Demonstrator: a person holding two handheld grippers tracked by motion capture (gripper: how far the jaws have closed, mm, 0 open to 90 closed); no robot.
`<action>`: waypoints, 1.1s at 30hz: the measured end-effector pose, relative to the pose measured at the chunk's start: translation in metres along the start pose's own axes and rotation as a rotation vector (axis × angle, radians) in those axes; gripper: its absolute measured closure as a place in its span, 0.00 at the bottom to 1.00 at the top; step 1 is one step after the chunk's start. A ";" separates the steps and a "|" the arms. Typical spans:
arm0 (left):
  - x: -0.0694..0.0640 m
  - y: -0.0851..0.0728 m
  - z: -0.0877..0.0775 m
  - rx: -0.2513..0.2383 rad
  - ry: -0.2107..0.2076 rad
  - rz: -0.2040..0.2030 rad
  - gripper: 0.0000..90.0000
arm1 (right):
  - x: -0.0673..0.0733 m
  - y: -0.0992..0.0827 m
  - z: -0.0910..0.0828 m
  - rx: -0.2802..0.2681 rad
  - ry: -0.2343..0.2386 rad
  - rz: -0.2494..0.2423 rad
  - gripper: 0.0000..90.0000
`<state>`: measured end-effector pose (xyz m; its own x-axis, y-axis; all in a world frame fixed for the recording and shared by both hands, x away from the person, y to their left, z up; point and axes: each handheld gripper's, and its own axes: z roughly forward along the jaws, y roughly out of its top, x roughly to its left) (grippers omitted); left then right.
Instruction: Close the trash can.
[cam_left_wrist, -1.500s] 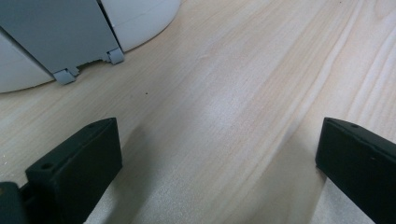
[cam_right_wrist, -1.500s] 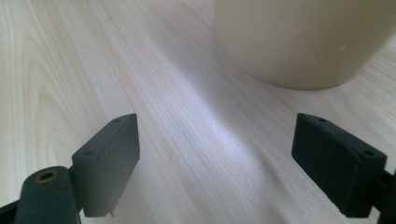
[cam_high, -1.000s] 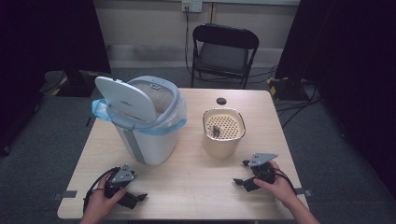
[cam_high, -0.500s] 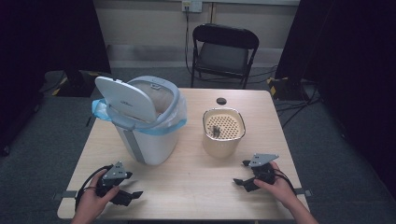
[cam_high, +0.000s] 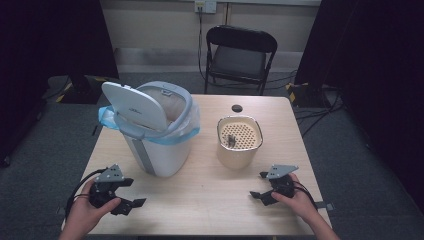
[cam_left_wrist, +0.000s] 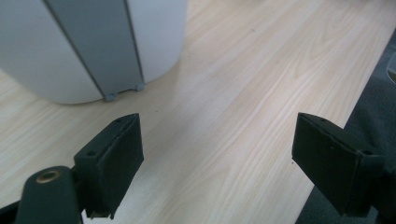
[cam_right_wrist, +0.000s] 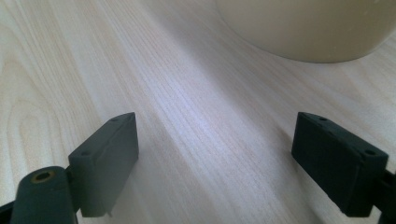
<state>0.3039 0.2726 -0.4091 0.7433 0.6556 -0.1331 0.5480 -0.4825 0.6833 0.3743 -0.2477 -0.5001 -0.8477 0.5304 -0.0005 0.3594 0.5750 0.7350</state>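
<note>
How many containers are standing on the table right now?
2: the white bin, lid open, on the table's left half, and the beige perforated pot to its right, near the middle.

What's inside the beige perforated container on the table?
The beige container holds a perforated insert with one small dark object lying on it. What lies below the insert is hidden.

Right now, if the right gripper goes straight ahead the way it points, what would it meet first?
Probably the cream bowl: it lies ahead of the open right gripper, slightly right of centre, with bare table between. Depth is unclear.
</note>
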 end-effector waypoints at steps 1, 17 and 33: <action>0.000 0.005 -0.006 0.002 0.003 -0.020 0.18 | 0.000 0.000 0.000 0.000 0.000 -0.001 0.16; -0.006 0.048 -0.046 -0.019 0.031 -0.014 0.19 | 0.000 0.000 0.000 -0.001 -0.005 0.002 0.16; -0.007 0.089 -0.091 -0.066 0.069 -0.002 0.19 | 0.001 0.000 0.000 -0.002 -0.008 0.005 0.16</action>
<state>0.3127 0.2782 -0.2818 0.7128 0.6961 -0.0860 0.5212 -0.4437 0.7290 0.3734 -0.2476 -0.5002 -0.8426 0.5386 -0.0025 0.3628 0.5710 0.7364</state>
